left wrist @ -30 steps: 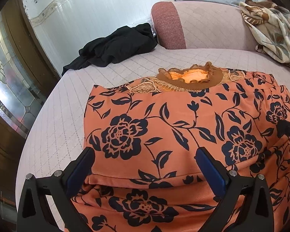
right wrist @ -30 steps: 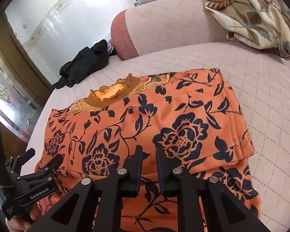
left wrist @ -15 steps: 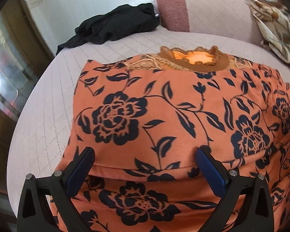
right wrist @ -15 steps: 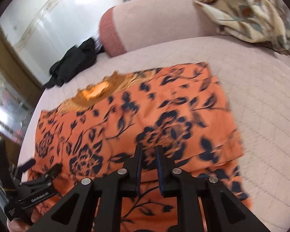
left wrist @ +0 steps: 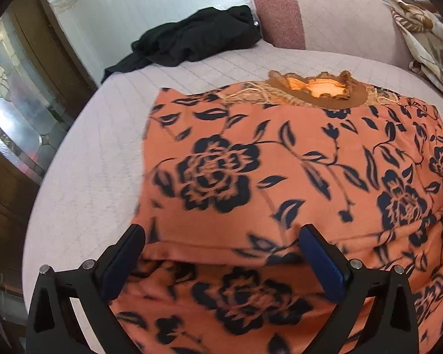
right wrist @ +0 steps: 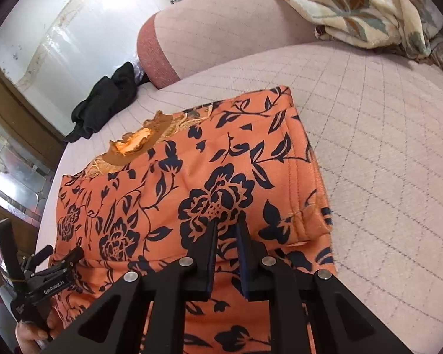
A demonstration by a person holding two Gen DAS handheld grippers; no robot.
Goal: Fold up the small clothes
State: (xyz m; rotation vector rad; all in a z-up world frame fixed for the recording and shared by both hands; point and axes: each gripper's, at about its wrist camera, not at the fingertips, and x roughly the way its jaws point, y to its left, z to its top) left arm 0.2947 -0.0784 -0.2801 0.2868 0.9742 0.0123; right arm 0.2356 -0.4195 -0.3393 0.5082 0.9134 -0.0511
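Quilted pink bed (left wrist: 82, 177) carries the orange floral garment (left wrist: 280, 159), sides already folded in and its lower part doubled toward the collar (crease unfinished), right tool (right wrist: 226, 221) pinching that fabric, left tool (left wrist: 221, 233) spread wide above it

orange floral garment (left wrist: 280, 177) | navy flower print, brown ruffled collar at far end | near hem folded back over itself, sides tucked in | flat on quilted bed (right wrist: 384, 147)
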